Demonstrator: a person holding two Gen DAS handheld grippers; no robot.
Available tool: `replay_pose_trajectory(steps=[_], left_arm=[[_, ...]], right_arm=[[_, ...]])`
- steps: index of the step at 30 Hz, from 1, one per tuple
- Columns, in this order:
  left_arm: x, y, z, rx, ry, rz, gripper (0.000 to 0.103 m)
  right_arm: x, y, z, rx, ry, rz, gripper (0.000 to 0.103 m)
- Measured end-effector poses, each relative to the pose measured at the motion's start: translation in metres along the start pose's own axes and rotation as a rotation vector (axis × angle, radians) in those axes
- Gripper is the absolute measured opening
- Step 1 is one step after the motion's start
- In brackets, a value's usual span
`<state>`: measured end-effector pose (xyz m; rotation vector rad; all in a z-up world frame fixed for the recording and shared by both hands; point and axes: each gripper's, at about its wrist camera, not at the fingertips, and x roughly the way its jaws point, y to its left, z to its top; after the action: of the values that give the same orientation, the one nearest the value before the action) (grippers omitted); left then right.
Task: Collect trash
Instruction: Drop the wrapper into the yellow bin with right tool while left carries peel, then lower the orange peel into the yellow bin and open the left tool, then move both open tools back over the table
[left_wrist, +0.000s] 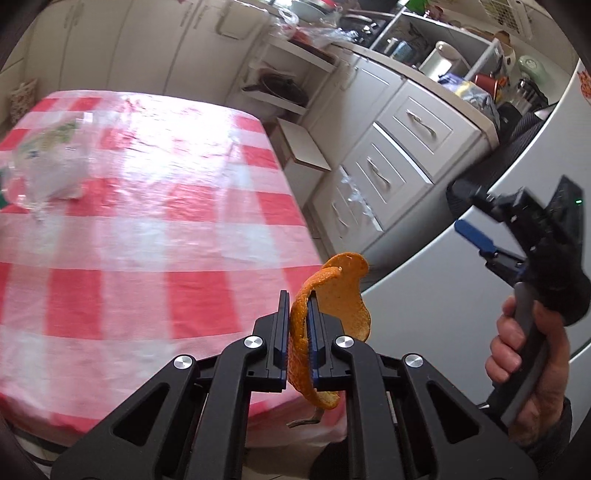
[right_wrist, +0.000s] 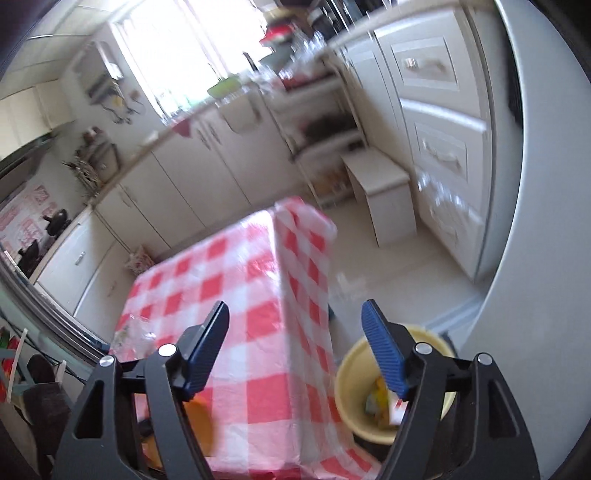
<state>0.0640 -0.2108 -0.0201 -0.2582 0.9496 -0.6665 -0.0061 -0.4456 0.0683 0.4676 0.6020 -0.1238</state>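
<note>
My left gripper is shut on an orange peel and holds it above the near right corner of the red-and-white checked table. The peel also shows blurred in the right wrist view. A crumpled clear plastic bag lies at the table's far left; it also shows in the right wrist view. My right gripper is open and empty, held high over the table's edge. It shows in the left wrist view at the right. A yellow bucket with some trash in it stands on the floor beside the table.
White kitchen drawers and a white fridge stand to the right of the table. A small white stool stands on the floor beyond the table. Counters with clutter run along the back wall.
</note>
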Motion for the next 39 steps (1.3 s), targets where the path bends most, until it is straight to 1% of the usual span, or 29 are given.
replay_pose_trajectory(steps=[3,7,9,11,13,15,16,17,19,22,25,26,28,31,32,35,37,39], left_arm=[[0.032,-0.025,0.001,0.006,0.018,-0.002,0.008],[0.073,-0.055,0.010,0.004,0.028,0.010,0.008],[0.095,-0.071,0.016,0.009,0.043,0.021,0.008],[0.118,-0.083,0.021,0.013,0.072,0.034,0.011],[0.127,-0.087,0.022,0.007,0.089,0.031,0.015],[0.128,-0.089,0.023,-0.005,0.077,0.018,0.022],[0.126,-0.089,0.023,-0.009,0.067,0.011,0.031],[0.122,-0.088,0.024,-0.013,0.052,0.007,0.039],[0.113,-0.083,0.026,-0.026,0.035,0.003,0.042],[0.094,-0.073,0.027,-0.041,0.017,-0.027,0.045],[0.067,-0.060,0.026,-0.039,-0.017,-0.020,0.052],[0.055,-0.054,0.024,-0.032,-0.034,-0.006,0.055],[0.032,-0.040,0.019,-0.008,-0.069,0.039,0.060],[-0.003,-0.015,0.011,0.015,-0.121,0.130,0.067],[-0.016,-0.004,0.009,0.014,-0.144,0.172,0.070],[-0.048,0.026,0.002,0.012,-0.195,0.283,0.073],[-0.066,0.044,-0.001,0.016,-0.217,0.340,0.074],[-0.082,0.062,-0.003,0.018,-0.236,0.389,0.074]], right_arm=[[-0.006,-0.017,0.007,0.083,-0.050,0.036,0.072],[-0.011,-0.035,0.013,0.178,-0.079,0.062,0.072],[-0.016,-0.037,0.017,0.181,-0.100,0.056,0.072],[-0.020,-0.036,0.020,0.177,-0.121,0.054,0.072],[-0.023,-0.035,0.022,0.165,-0.131,0.046,0.072],[-0.022,-0.036,0.022,0.171,-0.129,0.052,0.072],[-0.022,-0.035,0.022,0.174,-0.127,0.056,0.072],[-0.021,-0.036,0.023,0.177,-0.124,0.058,0.072],[-0.019,-0.034,0.023,0.177,-0.118,0.067,0.072],[-0.015,-0.028,0.024,0.160,-0.114,0.071,0.072],[-0.007,-0.022,0.022,0.146,-0.092,0.073,0.072],[-0.004,-0.019,0.021,0.140,-0.080,0.071,0.072],[0.002,-0.015,0.019,0.127,-0.062,0.071,0.073],[0.012,-0.005,0.015,0.100,-0.024,0.068,0.076],[0.015,-0.001,0.013,0.092,-0.011,0.066,0.077],[0.029,0.009,0.007,0.066,0.036,0.064,0.077],[0.040,0.019,0.001,0.045,0.080,0.061,0.080],[0.049,0.030,-0.004,0.016,0.111,0.065,0.080]])
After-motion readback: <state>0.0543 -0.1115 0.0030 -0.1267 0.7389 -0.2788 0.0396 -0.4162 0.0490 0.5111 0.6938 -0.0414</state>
